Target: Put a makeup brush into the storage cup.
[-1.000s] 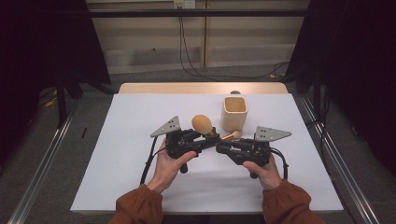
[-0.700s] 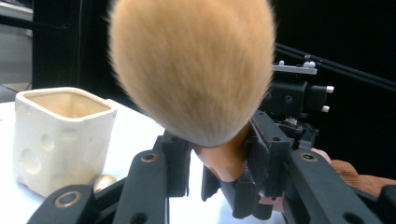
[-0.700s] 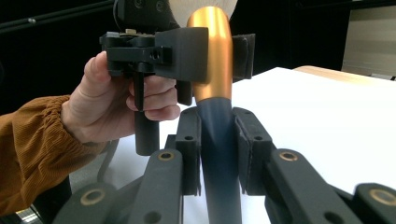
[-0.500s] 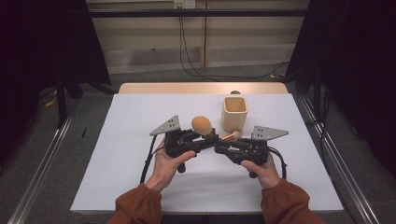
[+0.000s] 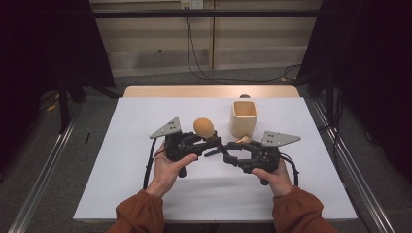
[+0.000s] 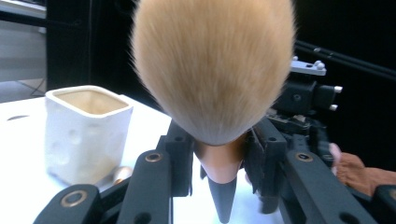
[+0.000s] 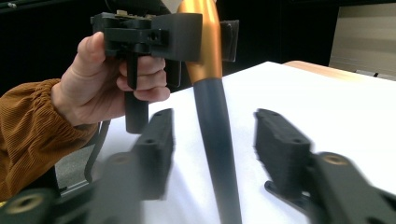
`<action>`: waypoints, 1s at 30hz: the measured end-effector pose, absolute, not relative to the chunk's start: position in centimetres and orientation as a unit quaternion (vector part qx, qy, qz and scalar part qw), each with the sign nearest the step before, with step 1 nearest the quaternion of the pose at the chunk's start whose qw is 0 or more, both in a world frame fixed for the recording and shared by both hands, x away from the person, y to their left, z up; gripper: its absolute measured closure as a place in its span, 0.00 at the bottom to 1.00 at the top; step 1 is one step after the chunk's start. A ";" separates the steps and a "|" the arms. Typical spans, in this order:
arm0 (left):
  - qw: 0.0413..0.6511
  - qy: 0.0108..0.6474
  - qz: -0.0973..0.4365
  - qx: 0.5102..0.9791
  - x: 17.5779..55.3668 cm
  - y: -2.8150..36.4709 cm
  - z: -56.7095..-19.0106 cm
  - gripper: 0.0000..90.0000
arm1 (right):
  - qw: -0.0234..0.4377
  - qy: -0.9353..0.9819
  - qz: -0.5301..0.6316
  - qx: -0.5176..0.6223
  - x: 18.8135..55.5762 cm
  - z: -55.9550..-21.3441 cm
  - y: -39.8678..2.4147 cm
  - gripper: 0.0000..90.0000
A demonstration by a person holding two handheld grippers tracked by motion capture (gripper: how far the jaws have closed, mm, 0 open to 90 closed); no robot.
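- The left gripper (image 5: 209, 141) pinches a makeup brush (image 6: 212, 70) by its copper-coloured ferrule, the fluffy head up and the black handle slanting down toward the table (image 5: 145, 194).
- The right gripper (image 5: 224, 153) has just been opening; in the right gripper view its jaws stand spread on either side of the black handle, with a gap showing on both sides.
- With one grip left, I think the brush could swivel in the left pads, since the tapered ferrule gives them little to bite on.
- If the left hand tilts further, the handle tip may catch the table and lever the brush loose.
- A careless swing toward the cream cup (image 5: 243, 118), which is near, might tip it.
- Count: one brush, one cup, two grippers, two hands, and one small round object (image 5: 244, 139), too small to identify, beside the cup.
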State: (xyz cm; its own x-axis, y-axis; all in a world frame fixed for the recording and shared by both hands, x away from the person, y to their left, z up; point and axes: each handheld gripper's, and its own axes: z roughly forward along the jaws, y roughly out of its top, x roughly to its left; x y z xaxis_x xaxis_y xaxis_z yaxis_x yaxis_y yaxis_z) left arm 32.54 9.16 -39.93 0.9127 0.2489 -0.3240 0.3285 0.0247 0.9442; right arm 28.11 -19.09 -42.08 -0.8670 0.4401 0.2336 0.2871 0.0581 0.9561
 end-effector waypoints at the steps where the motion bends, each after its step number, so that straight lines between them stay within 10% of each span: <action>1: 0.682 0.215 -0.023 0.699 32.6 9.3 -39.8 0.73 | 0.058 0.724 0.640 0.251 28.1 -42.1 -19.1 0.44; 12: 0.661 0.216 -0.011 0.718 32.7 10.2 -39.5 0.73 | 0.043 0.736 0.614 0.281 28.5 -42.5 -19.5 0.13; 30: 0.620 0.213 -0.012 0.755 33.0 11.1 -38.5 0.73 | 0.052 0.762 0.590 0.263 28.2 -42.8 -18.6 0.06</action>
State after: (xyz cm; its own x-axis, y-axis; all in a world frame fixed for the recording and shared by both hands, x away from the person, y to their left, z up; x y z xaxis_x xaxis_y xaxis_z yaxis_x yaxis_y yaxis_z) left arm 33.03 11.08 -38.52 0.9091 0.3063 -0.2823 0.3365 -0.1405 0.9311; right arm 28.17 -18.59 -42.79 -0.8565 0.4615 0.2311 0.3394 0.1664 0.9258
